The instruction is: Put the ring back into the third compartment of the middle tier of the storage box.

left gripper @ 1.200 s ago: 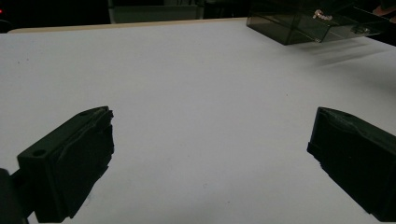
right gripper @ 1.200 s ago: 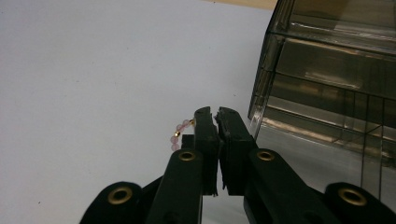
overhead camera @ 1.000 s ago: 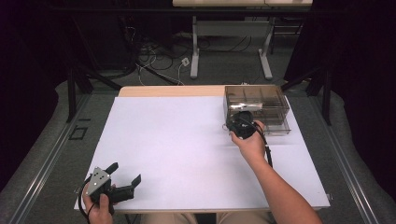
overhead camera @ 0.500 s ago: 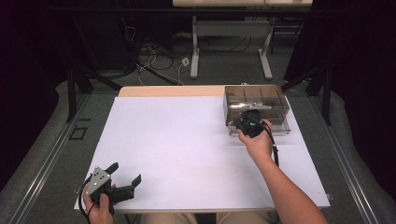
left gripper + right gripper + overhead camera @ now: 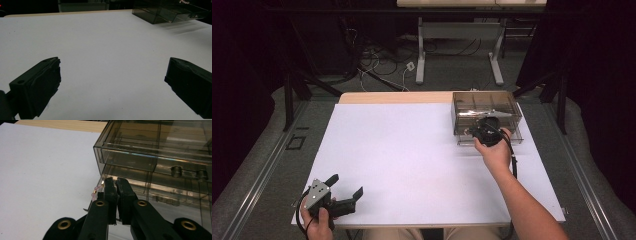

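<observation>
Pinching a string of pink and gold beads (image 5: 96, 191), the right gripper (image 5: 115, 182) has its jaws pressed tight together. The beads poke out at nine o'clock from the jaw tips, right at the front corner of the box (image 5: 150, 157). The box is smoky see-through plastic with drawers, and its low drawer (image 5: 175, 195) looks pulled out. In the high view the box (image 5: 484, 102) sits at about two o'clock on the white table (image 5: 412, 160), with the right gripper (image 5: 484, 131) at its front. To do this well, I think the hand should go slow, keep the pinch tight, and lift the beads over the drawer wall before letting go. The left gripper (image 5: 346, 186) waits at seven o'clock, jaws spread wide, holding nothing. No words or labels can be read anywhere.
</observation>
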`<state>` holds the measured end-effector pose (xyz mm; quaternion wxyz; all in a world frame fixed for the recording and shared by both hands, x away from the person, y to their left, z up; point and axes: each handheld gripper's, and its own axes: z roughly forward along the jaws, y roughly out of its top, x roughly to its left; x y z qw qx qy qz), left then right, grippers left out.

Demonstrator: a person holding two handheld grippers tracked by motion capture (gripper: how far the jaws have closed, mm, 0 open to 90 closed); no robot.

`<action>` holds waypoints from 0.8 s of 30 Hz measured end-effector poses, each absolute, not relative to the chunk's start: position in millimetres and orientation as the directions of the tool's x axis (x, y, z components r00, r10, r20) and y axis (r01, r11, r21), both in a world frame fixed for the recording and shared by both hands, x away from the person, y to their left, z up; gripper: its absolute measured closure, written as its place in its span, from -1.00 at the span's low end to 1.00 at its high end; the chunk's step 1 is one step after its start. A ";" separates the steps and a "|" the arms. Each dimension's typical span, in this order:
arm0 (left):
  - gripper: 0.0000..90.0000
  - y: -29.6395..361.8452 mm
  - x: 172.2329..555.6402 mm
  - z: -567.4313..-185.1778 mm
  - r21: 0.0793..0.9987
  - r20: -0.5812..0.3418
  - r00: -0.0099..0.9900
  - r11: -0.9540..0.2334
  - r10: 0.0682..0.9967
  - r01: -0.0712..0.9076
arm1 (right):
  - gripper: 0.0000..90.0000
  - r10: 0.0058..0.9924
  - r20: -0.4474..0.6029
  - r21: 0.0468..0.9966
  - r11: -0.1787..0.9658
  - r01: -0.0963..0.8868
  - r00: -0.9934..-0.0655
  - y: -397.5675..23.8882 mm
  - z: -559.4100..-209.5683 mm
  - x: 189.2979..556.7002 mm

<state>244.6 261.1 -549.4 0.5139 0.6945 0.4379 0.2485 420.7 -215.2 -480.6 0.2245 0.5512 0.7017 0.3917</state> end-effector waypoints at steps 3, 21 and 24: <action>-0.99 261.4 244.4 -549.0 0.930 -0.105 0.494 -0.090 0.863 0.355 | 0.94 0.951 0.115 0.799 0.083 0.596 -0.286 -219.2 -480.5 421.0; -0.99 261.4 244.4 -549.6 0.933 -0.110 0.488 -0.080 0.866 0.352 | 0.94 0.964 0.128 0.807 0.035 0.589 -0.233 -244.5 -478.8 420.8; -0.99 261.4 244.5 -549.5 0.933 -0.108 0.490 -0.083 0.865 0.351 | 0.94 0.966 0.128 0.807 0.030 0.589 -0.224 -250.6 -477.6 420.4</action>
